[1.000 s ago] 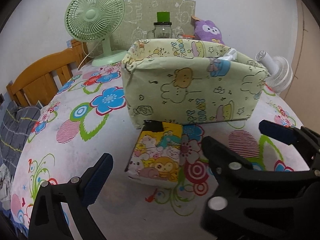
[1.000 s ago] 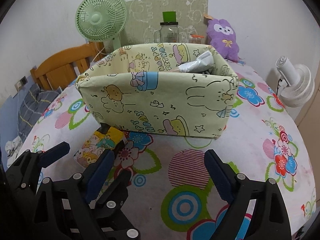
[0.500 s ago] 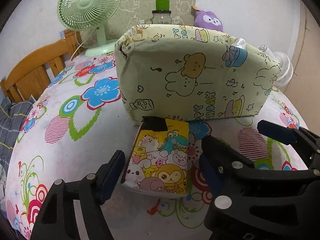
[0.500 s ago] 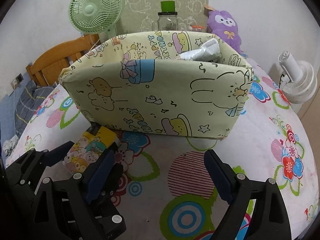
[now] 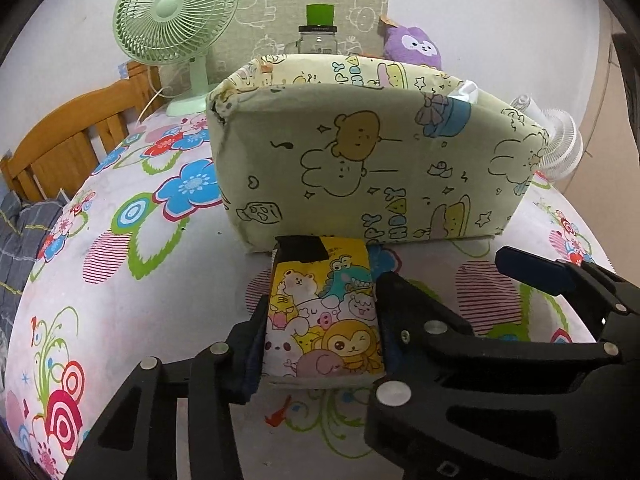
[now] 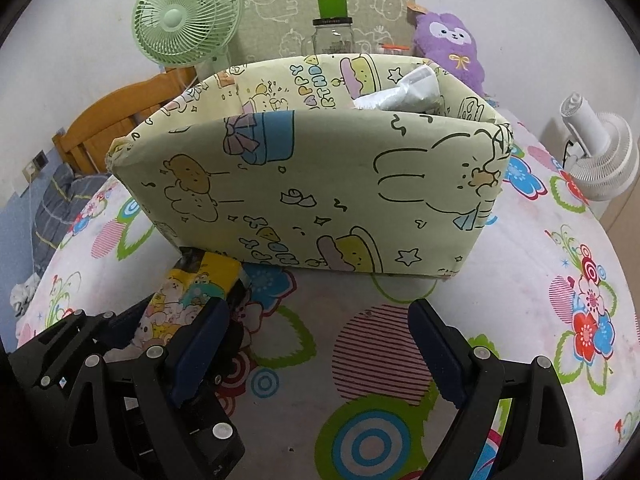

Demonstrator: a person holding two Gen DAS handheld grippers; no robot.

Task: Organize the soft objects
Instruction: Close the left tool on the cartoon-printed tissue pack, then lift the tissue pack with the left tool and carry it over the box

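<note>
Left hand-held gripper: jaws closing, both pads against yellow cartoon-animal tissue pack | Pack: on flower-print table, touching front of pale green cartoon-print fabric box | Right hand-held gripper: wide, holding nothing

- Green desk fan, upper left, standing at the far edge of the bench with its flower-print cover.
- Glass jar with a green cap, top centre.
- White fan, right edge.
- Wooden chair back, left.
- Grey checked cloth, far left.
</note>
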